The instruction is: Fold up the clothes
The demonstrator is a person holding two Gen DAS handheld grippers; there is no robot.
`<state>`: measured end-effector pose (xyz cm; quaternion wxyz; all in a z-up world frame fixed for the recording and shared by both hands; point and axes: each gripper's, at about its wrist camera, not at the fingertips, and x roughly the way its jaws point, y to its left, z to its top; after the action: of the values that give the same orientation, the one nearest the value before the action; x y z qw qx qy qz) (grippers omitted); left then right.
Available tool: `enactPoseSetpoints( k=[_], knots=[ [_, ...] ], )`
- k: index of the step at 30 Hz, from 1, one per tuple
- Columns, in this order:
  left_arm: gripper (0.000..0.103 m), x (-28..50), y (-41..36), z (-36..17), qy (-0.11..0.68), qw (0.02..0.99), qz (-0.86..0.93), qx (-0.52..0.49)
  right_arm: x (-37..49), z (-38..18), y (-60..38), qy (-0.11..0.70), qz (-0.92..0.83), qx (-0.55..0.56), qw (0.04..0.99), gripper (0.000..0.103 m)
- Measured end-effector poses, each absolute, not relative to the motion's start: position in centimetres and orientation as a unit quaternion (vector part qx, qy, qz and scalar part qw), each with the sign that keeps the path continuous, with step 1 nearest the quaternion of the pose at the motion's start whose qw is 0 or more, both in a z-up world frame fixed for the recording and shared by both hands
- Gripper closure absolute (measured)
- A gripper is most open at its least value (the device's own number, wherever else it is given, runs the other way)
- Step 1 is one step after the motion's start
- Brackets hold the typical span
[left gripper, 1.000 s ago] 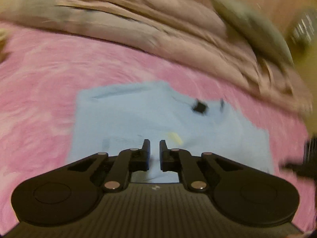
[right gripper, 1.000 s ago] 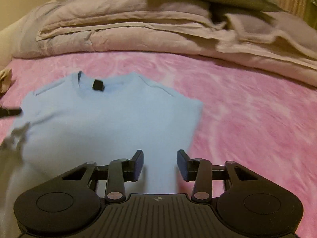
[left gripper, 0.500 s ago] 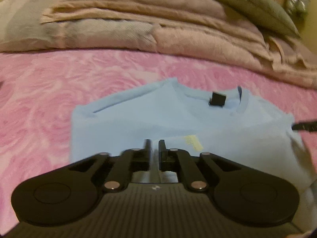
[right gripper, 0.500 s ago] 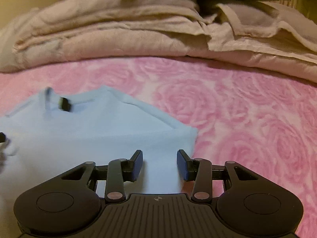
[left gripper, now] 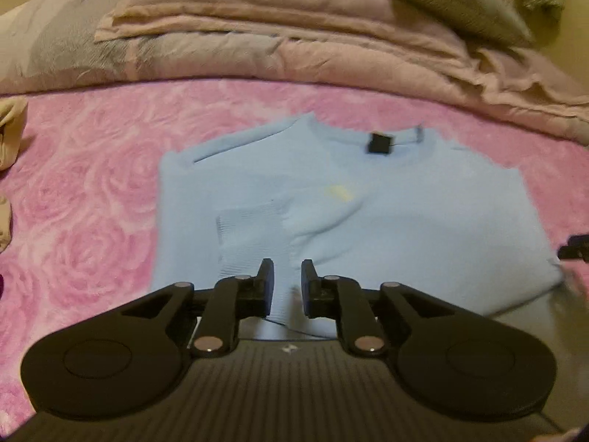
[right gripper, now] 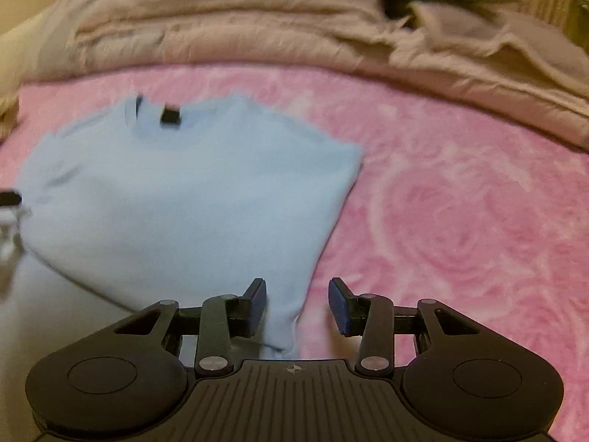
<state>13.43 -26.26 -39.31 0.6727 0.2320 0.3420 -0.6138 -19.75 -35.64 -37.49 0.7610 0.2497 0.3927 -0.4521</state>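
Note:
A light blue sweater point(left gripper: 386, 217) lies flat on the pink rose-patterned bedspread point(left gripper: 92, 184), collar with a black tag point(left gripper: 379, 143) at the far side. A ribbed sleeve cuff point(left gripper: 254, 232) is folded onto its front. My left gripper point(left gripper: 287, 280) hovers at the sweater's near hem, jaws slightly apart and empty. In the right wrist view the sweater point(right gripper: 176, 191) fills the left half. My right gripper point(right gripper: 297, 296) is open and empty over its near right corner.
A pile of folded beige bedding point(left gripper: 276, 37) with a grey-green pillow point(left gripper: 441, 3) runs along the far side of the bed. Beige cloth point(left gripper: 11, 136) lies at the left edge. Pink bedspread point(right gripper: 460, 202) extends right of the sweater.
My left gripper's jaws, nearly shut before, have opened and let the cuff lie on the sweater. Both grippers have drawn back toward the near hem.

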Motion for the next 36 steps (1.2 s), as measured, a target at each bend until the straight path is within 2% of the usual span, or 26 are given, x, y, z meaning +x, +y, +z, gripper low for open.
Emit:
enactPoseSetpoints(
  k=[5, 10, 15, 19, 20, 25, 27, 28, 29, 34, 36],
  knots=[
    [0.092, 13.2, -21.0, -40.0, 0.385, 0.642, -0.613, 0.252, -19.2, -35.7, -30.7, 0.386, -0.442, 0.267, 0.764, 0.061],
    [0.092, 13.8, -14.6, -41.6, 0.434, 0.606, -0.603, 0.284, -18.9, -39.4, -22.7, 0.481, -0.455, 0.316, 0.680, 0.061],
    [0.096, 15.3, -8.2, -41.7, 0.474, 0.570, -0.587, 0.324, -20.7, -38.2, -16.3, 0.500, -0.482, 0.369, 0.618, 0.061],
    [0.095, 16.5, -7.5, -39.8, 0.518, 0.541, -0.544, 0.378, -20.2, -36.2, -14.1, 0.510, -0.499, 0.422, 0.559, 0.061],
    [0.093, 16.5, -7.7, -38.8, 0.516, 0.540, -0.543, 0.382, -19.9, -35.2, -13.9, 0.501, -0.502, 0.431, 0.558, 0.061],
    [0.082, 15.9, -9.9, -31.6, 0.490, 0.561, -0.558, 0.365, -16.6, -28.3, -14.9, 0.437, -0.494, 0.422, 0.622, 0.060],
    [0.075, 15.5, -10.9, -28.6, 0.483, 0.576, -0.561, 0.348, -15.2, -25.4, -16.1, 0.414, -0.491, 0.406, 0.650, 0.041],
    [0.075, 15.2, -11.2, -27.2, 0.475, 0.584, -0.562, 0.342, -14.7, -24.0, -16.7, 0.399, -0.492, 0.395, 0.665, 0.020],
    [0.075, 15.0, -11.4, -25.9, 0.467, 0.592, -0.564, 0.336, -14.2, -22.6, -16.8, 0.386, -0.491, 0.385, 0.680, 0.016],
    [0.071, 13.0, -11.2, -20.9, 0.435, 0.633, -0.549, 0.330, -13.5, -18.0, -17.0, 0.368, -0.467, 0.357, 0.721, 0.014],
    [0.070, 12.0, -10.4, -19.9, 0.428, 0.647, -0.536, 0.333, -13.8, -17.4, -16.7, 0.384, -0.457, 0.351, 0.722, 0.007]
  ],
)
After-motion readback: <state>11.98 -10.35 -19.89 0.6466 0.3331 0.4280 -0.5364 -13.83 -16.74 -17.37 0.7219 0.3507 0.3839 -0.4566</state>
